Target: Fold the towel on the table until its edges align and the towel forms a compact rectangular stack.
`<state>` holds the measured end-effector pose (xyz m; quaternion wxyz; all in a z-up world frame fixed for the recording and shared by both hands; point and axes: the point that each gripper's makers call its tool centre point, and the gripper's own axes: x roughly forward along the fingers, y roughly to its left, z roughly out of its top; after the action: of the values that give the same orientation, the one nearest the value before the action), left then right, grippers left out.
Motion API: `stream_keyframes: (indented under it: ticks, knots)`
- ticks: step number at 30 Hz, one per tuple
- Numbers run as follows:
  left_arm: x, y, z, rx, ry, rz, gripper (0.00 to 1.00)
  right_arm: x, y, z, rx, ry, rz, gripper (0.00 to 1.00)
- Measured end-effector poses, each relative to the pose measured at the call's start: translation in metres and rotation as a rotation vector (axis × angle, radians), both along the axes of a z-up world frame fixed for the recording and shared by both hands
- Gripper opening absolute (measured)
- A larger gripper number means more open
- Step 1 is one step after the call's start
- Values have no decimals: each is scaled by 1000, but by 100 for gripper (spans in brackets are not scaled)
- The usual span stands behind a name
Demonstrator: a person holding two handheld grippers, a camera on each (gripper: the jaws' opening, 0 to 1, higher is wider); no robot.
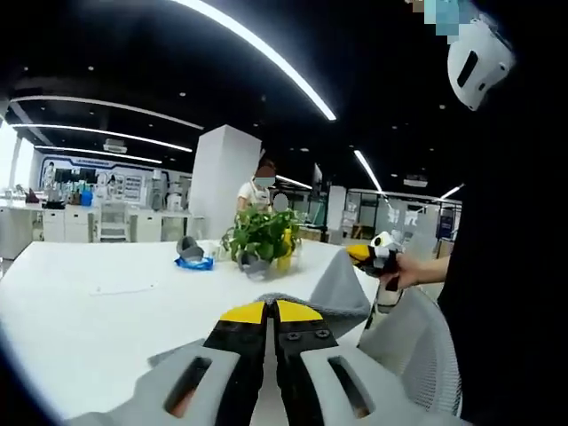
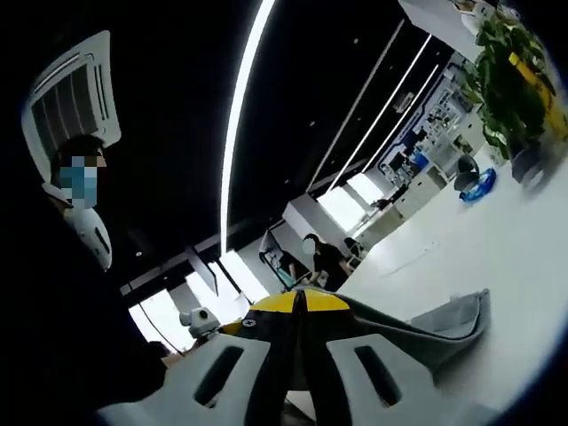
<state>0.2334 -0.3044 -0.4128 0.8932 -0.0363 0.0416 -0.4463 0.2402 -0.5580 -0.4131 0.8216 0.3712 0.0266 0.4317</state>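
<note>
Towel (image 1: 342, 284) lifted off the white tabletop (image 1: 98, 311), held at two edges.

Left gripper (image 1: 271, 311): fingers closed together, grey cloth pinched at the yellow tips. Right gripper (image 2: 297, 302): fingers likewise closed on a grey towel edge, the cloth trailing down to the tabletop; in the left gripper view it shows at right, gripping a raised corner. Potted plant (image 1: 262, 235) and a blue item (image 1: 193, 263) stand beyond.
</note>
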Motion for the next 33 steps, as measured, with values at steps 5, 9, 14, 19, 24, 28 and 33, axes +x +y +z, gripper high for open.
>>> stream_keyframes:
  ticks: [5,9,14,19,24,28,33]
  knots:
    - [-2,3,2,-22,2,4,2,-2,-2,4,27,-5,7,0]
    - [-1,9,-3,-26,18,30,2,0,-9,-1,24,5,-2,0]
    - [3,20,-12,-21,44,82,2,4,-19,-8,14,26,-30,0]
    - [8,30,-19,-7,62,122,2,8,-26,-16,-12,47,-58,0]
    - [14,38,-27,1,90,168,2,15,-31,-24,-32,74,-93,0]
    - [17,42,-34,12,110,198,2,18,-34,-35,-84,86,-96,0]
    - [21,40,-43,12,143,203,2,24,-38,-48,-131,122,-106,0]
